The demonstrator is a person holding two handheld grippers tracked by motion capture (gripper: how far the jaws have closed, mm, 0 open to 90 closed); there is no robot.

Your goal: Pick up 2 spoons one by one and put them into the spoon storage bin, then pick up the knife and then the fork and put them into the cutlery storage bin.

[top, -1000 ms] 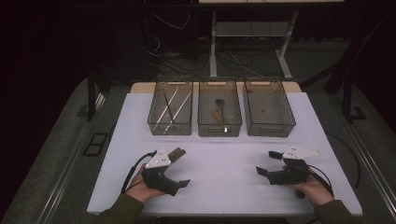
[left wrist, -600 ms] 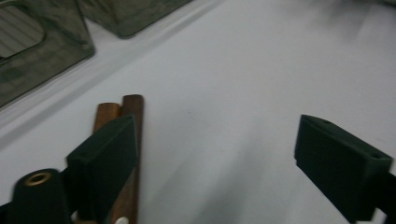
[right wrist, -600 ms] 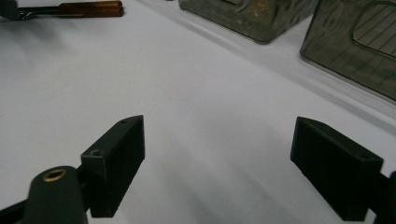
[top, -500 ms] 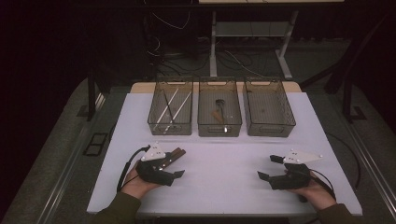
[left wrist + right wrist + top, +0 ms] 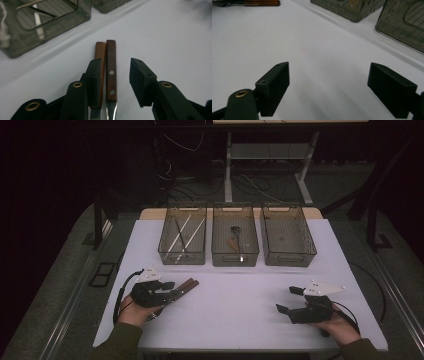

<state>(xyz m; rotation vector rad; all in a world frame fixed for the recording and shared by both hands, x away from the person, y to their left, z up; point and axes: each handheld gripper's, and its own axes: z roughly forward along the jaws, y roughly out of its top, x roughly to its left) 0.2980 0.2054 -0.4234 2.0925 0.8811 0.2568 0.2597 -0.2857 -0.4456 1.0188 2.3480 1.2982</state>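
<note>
Two wooden-handled utensils (image 5: 186, 284) lie side by side on the white table (image 5: 235, 295), left of centre. My left gripper (image 5: 171, 294) points along them, and its jaws have just been closing with both handles between them. In the left gripper view the left jaw lies against the left handle (image 5: 100, 51), while the right jaw stands a gap away from the right handle (image 5: 111, 60); my left gripper (image 5: 115, 63) still reads open. My right gripper (image 5: 286, 300) rests open at the right front, with bare table between the jaws of my right gripper (image 5: 329, 75).
Three smoky clear bins stand in a row at the back: the left bin (image 5: 182, 261) holds white sticks, the middle bin (image 5: 235, 263) a dark spoon and a wooden-handled piece, the right bin (image 5: 291, 262) looks bare. The right gripper view catches the utensils (image 5: 262, 3) far off.
My left hand has shifted left and a little farther up the table, and its jaws have narrowed around the two handles. The right hand has stayed put.
</note>
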